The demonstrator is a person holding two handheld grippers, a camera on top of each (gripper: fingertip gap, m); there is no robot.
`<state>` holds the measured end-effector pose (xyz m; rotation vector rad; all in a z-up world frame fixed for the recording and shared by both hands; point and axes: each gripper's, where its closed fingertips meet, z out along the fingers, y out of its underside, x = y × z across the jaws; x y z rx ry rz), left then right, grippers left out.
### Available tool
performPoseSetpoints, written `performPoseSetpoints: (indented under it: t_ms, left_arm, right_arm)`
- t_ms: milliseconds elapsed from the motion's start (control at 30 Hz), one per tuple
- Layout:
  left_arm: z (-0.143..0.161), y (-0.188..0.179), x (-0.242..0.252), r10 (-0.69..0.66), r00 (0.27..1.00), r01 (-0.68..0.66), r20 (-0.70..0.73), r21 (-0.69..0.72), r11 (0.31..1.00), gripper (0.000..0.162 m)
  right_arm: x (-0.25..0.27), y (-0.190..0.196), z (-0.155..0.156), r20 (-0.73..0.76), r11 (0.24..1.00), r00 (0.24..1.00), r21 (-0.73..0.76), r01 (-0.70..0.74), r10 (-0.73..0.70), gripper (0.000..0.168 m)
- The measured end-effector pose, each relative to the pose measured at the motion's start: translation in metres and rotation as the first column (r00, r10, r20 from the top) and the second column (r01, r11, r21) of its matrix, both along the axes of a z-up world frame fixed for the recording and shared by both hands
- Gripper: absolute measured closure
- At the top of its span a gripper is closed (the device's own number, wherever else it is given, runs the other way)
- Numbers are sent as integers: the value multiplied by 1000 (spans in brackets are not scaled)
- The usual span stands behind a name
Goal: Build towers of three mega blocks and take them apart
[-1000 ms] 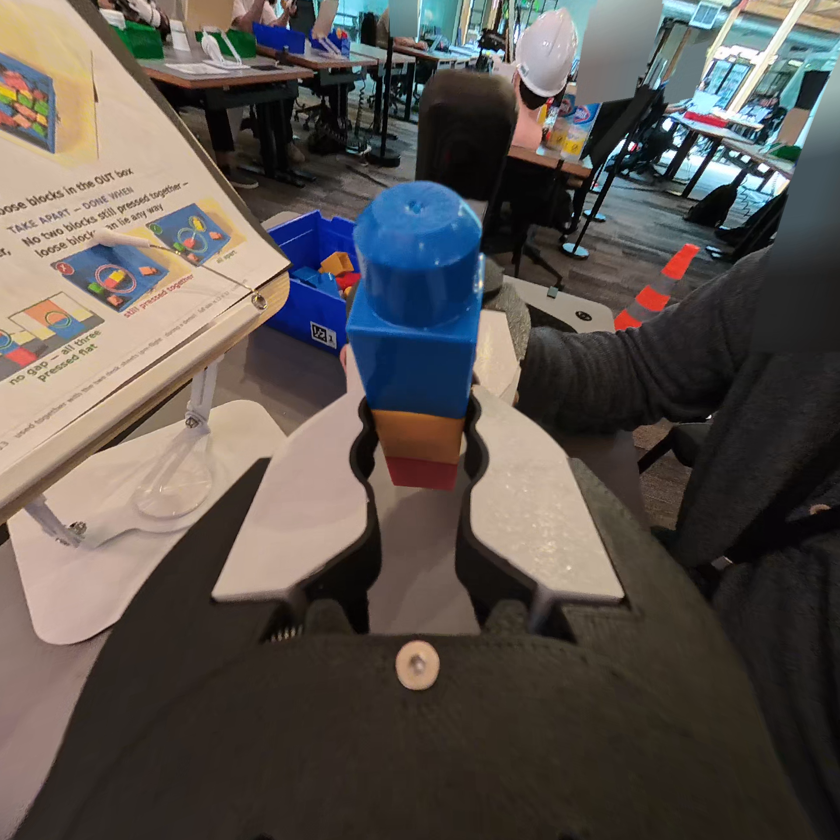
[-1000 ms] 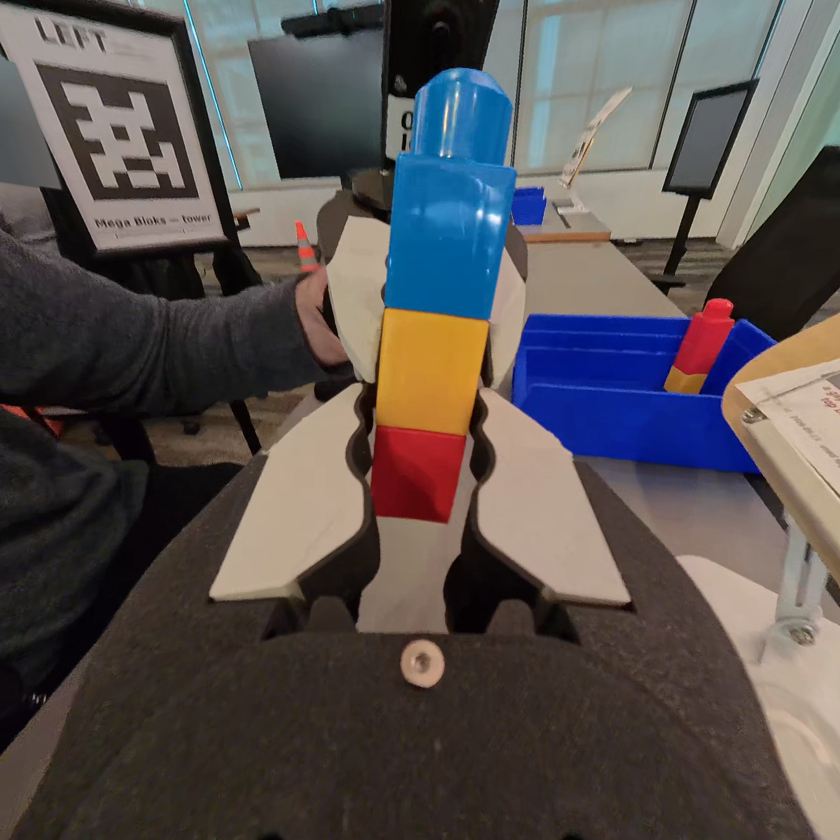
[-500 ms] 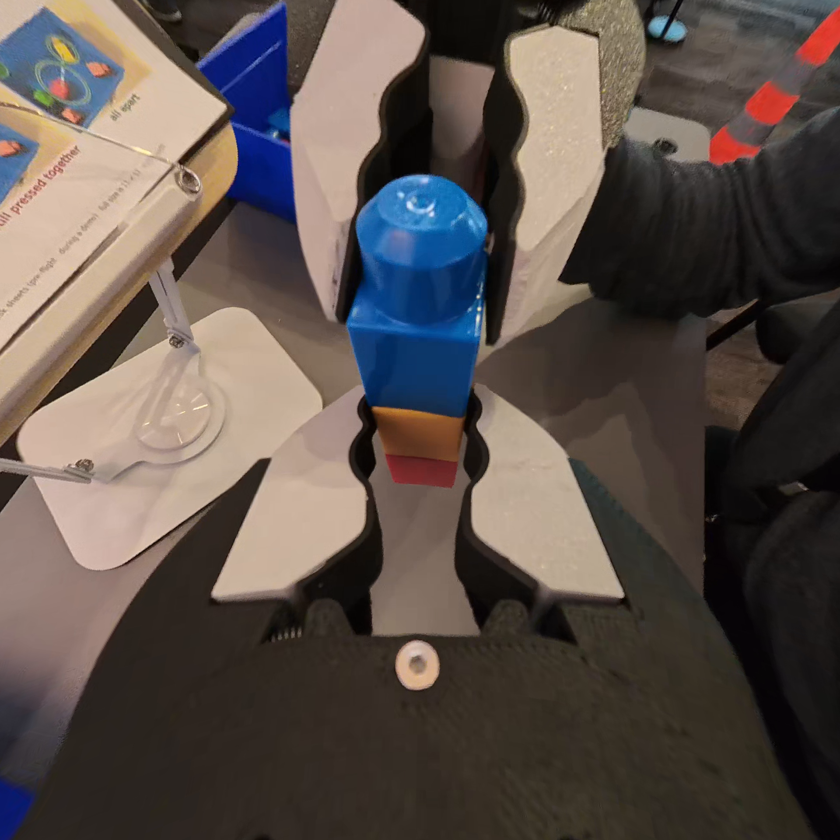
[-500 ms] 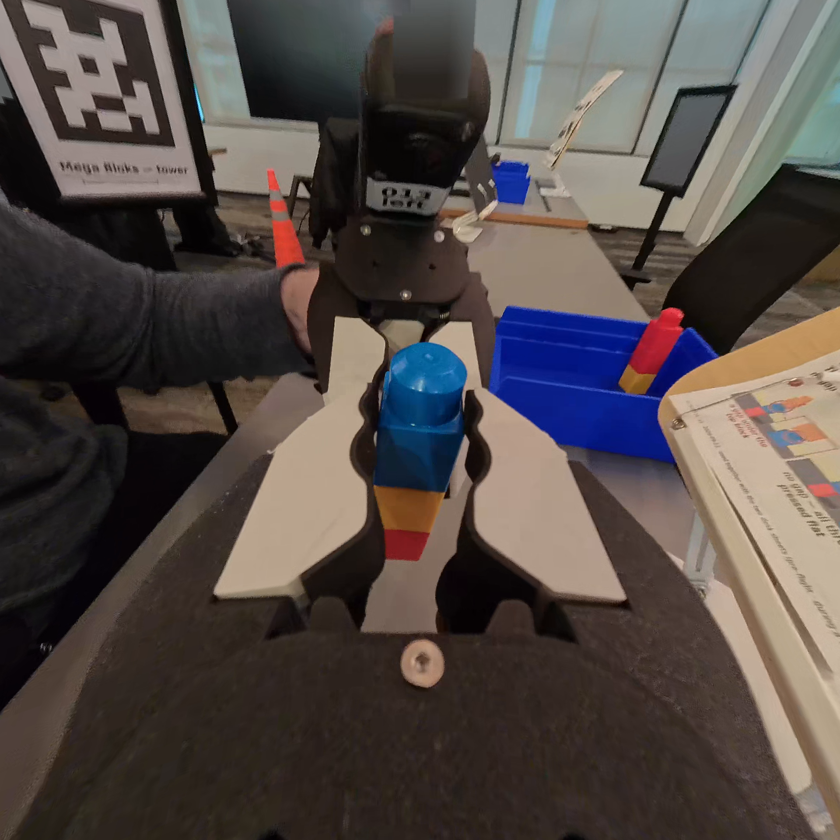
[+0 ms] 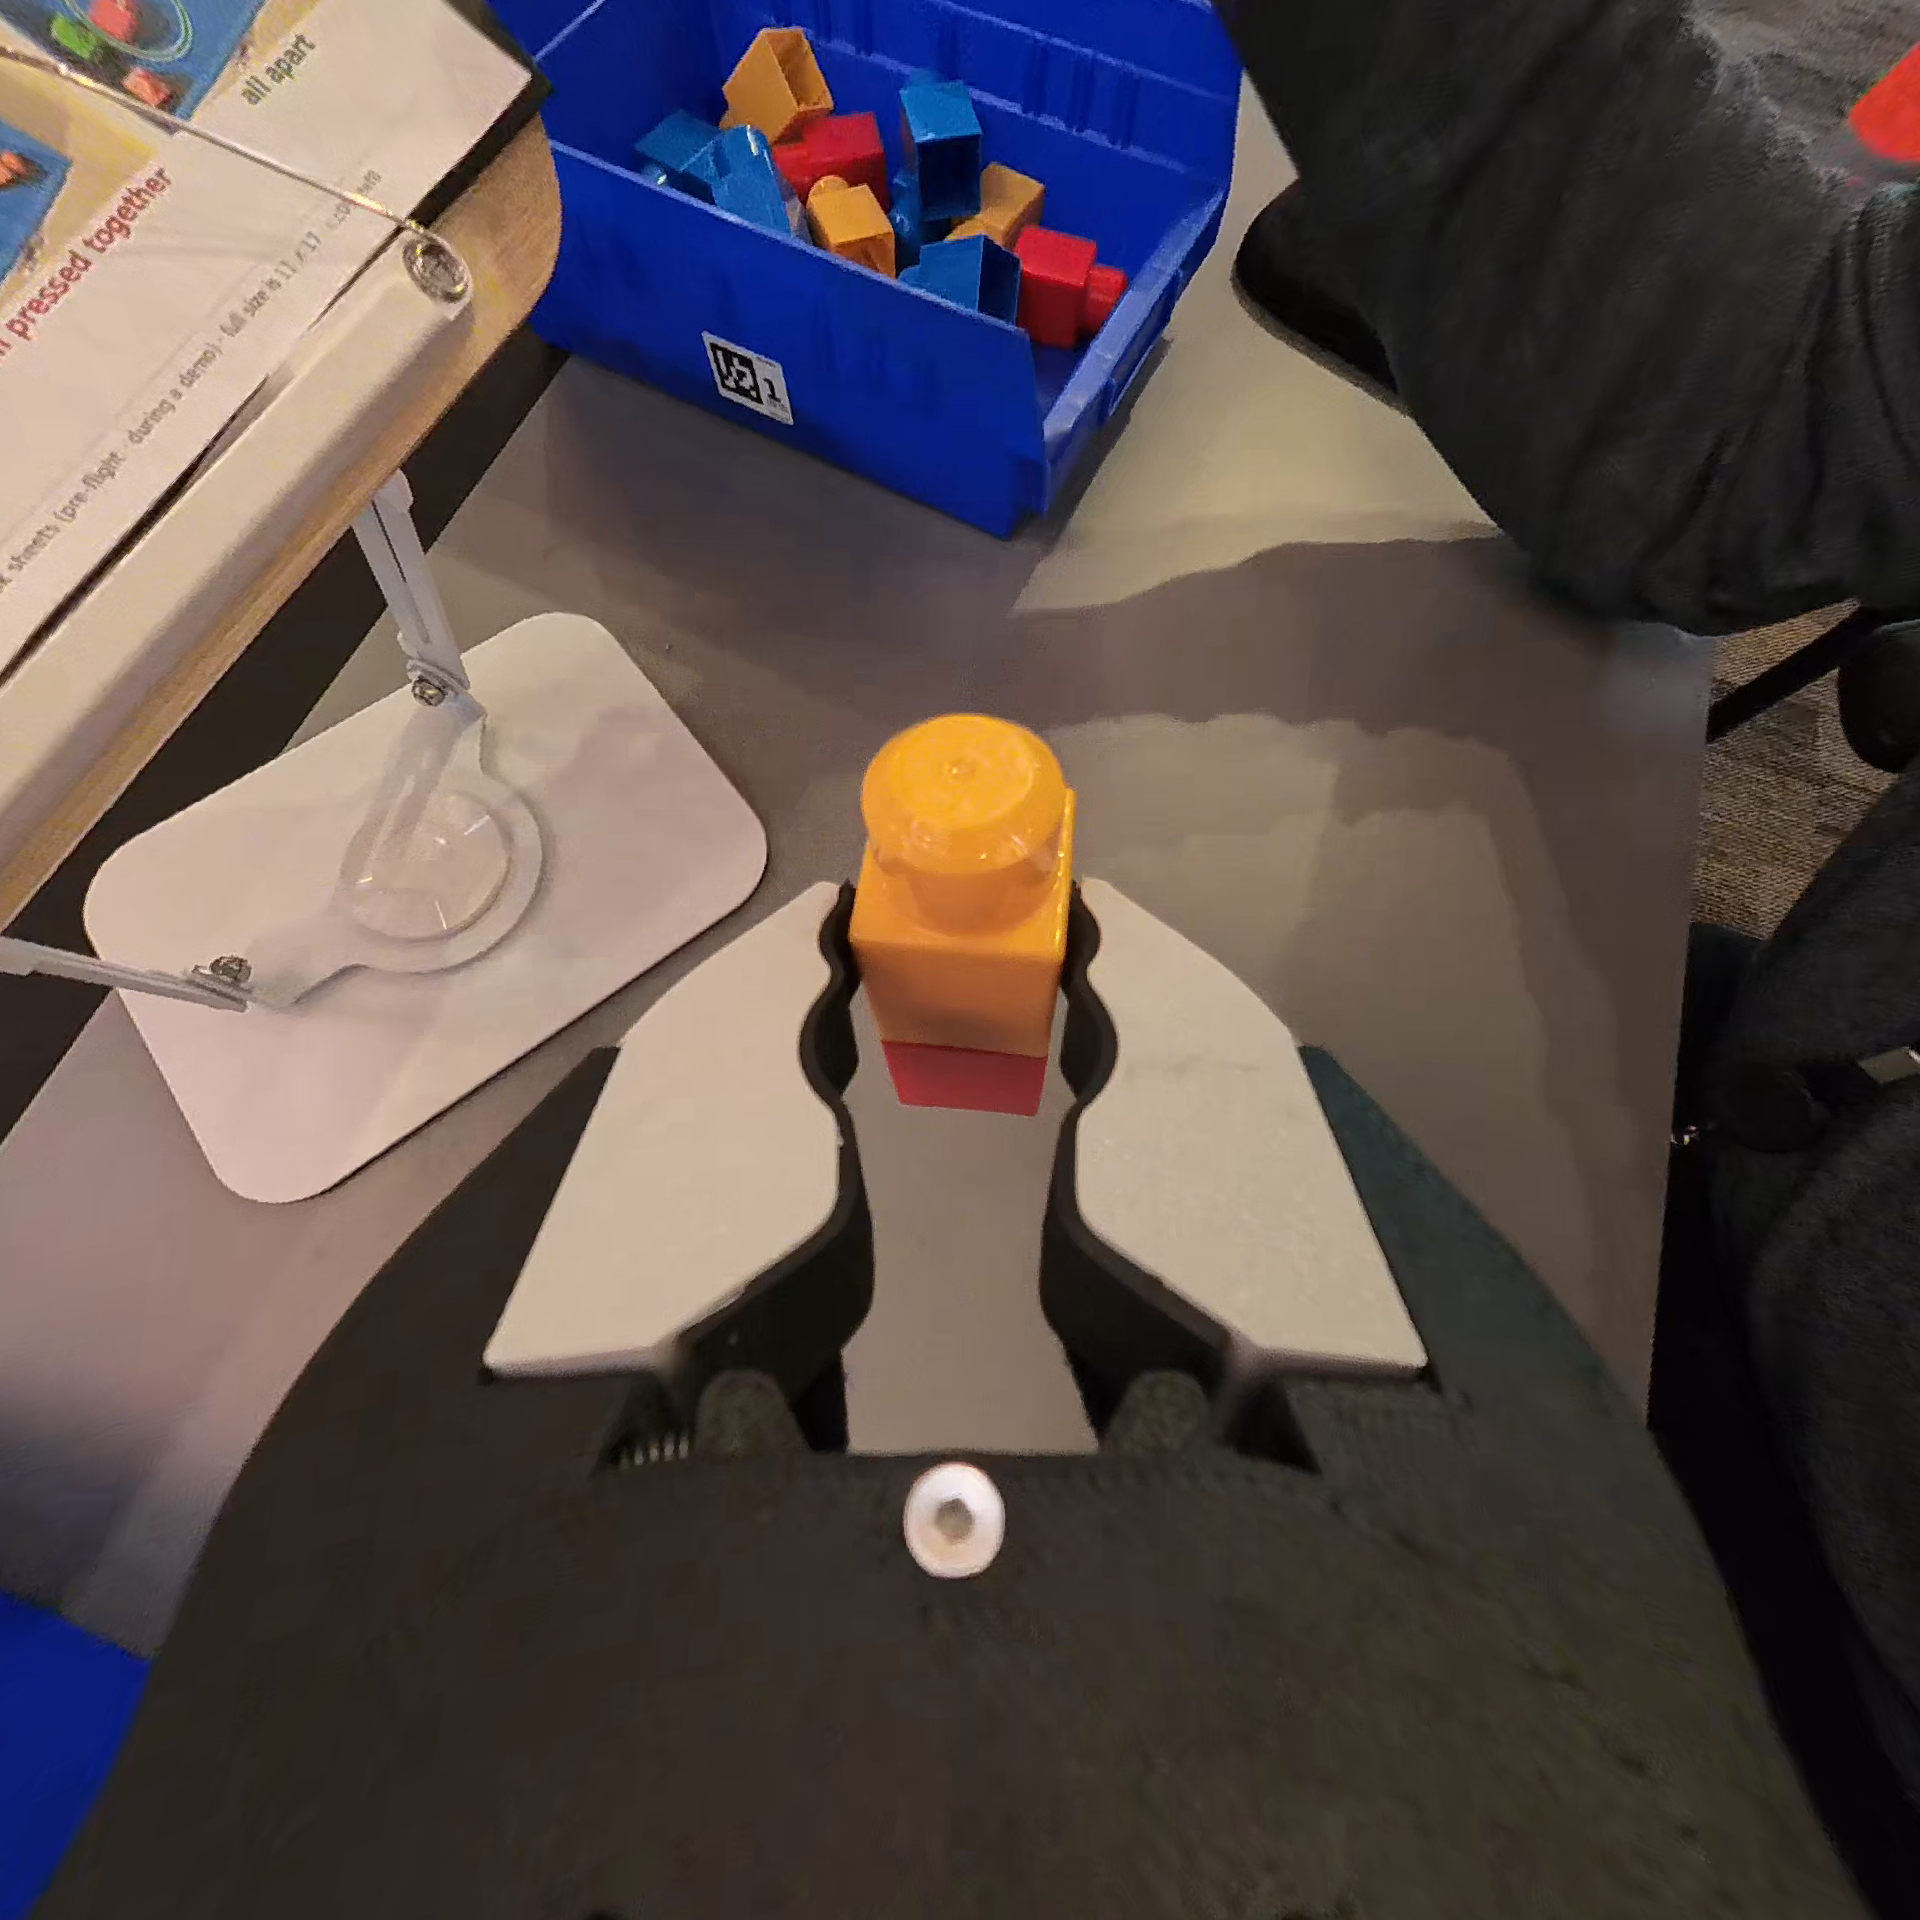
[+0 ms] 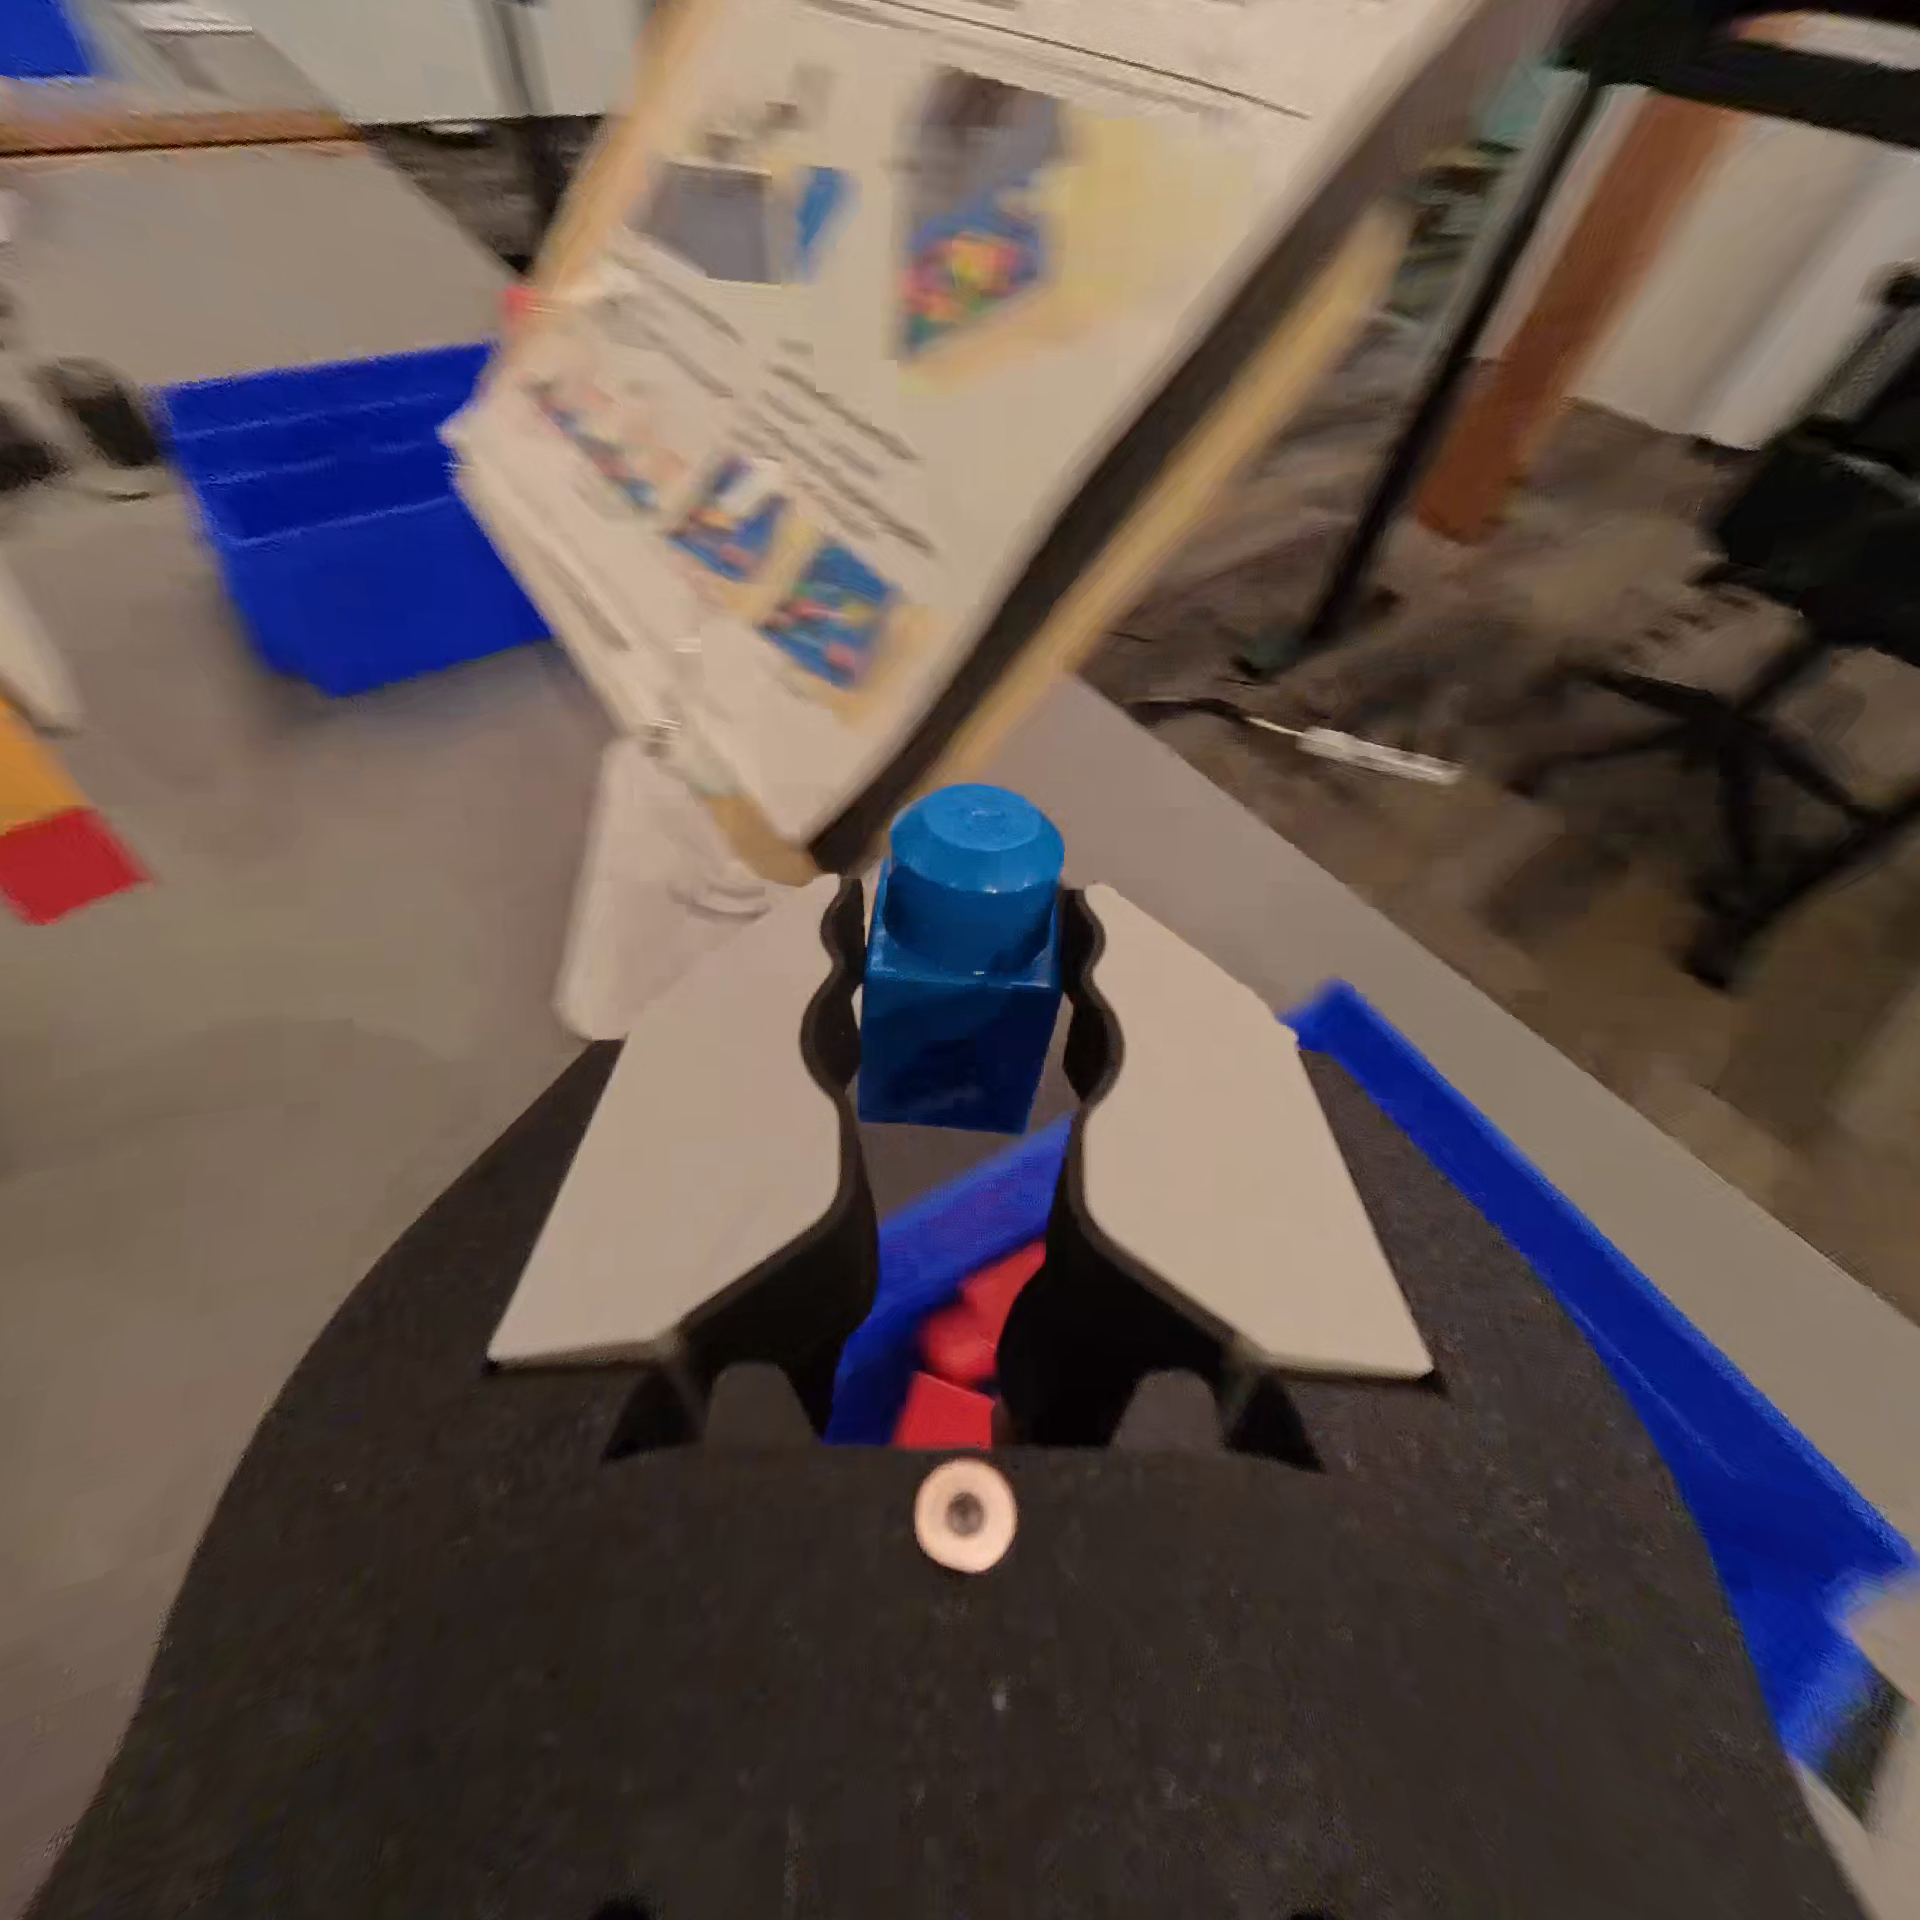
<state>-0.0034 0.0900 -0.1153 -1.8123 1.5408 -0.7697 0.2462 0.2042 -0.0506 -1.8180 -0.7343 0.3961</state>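
My left gripper (image 5: 958, 966) is shut on a two-block stack: an orange block (image 5: 961, 914) pressed onto a red block (image 5: 966, 1078), held above the grey table (image 5: 1299, 883). My right gripper (image 6: 961, 987) is shut on a single blue block (image 6: 961, 997) and holds it over the near blue bin (image 6: 1558, 1299), where red blocks (image 6: 961, 1361) lie below the jaws. The right wrist view is motion-blurred. The orange and red stack shows at its left edge (image 6: 52, 831).
A blue bin (image 5: 862, 343) with several loose red, blue and orange blocks stands at the back. An instruction board (image 5: 187, 312) on a white-based stand (image 5: 416, 914) is at the left. A person's dark sleeve (image 5: 1621, 312) fills the upper right. Another blue bin (image 6: 343, 530) is beyond. There is about 30 cm between the tips of the two grippers.
The blue block has come off the stack and gone with my right gripper, which swung away to the right over a bin. My left gripper keeps the orange and red blocks.
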Motion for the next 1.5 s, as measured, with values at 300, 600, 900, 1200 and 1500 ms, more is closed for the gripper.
performPoseSetpoints:
  t_ms: [300, 600, 900, 1200, 1500]
  left_arm:
    - [2, 1, 16, 4, 999, -3, 45, -19, 1000, 126]
    - [14, 0, 27, -12, 998, 11, 59, 12, 1000, 126]
    - [16, -4, 29, -24, 999, 23, 43, 32, 999, 126]
    - [12, -6, 31, -40, 989, 40, 142, -3, 999, 107]
    - [4, -10, 33, -44, 992, 45, 118, -3, 999, 126]
  right_arm:
    - [53, 6, -21, 53, 985, 988, -82, 152, -149, 118]
    - [-188, -103, 3, -57, 717, 717, -31, -696, 694, 121]
    - [-242, -119, -18, -103, 642, 647, -76, -763, 756, 139]
    - [-242, -122, 16, -261, 632, 599, 61, -772, 757, 139]
    - [-239, -118, -2, -173, 641, 633, -11, -767, 755, 131]
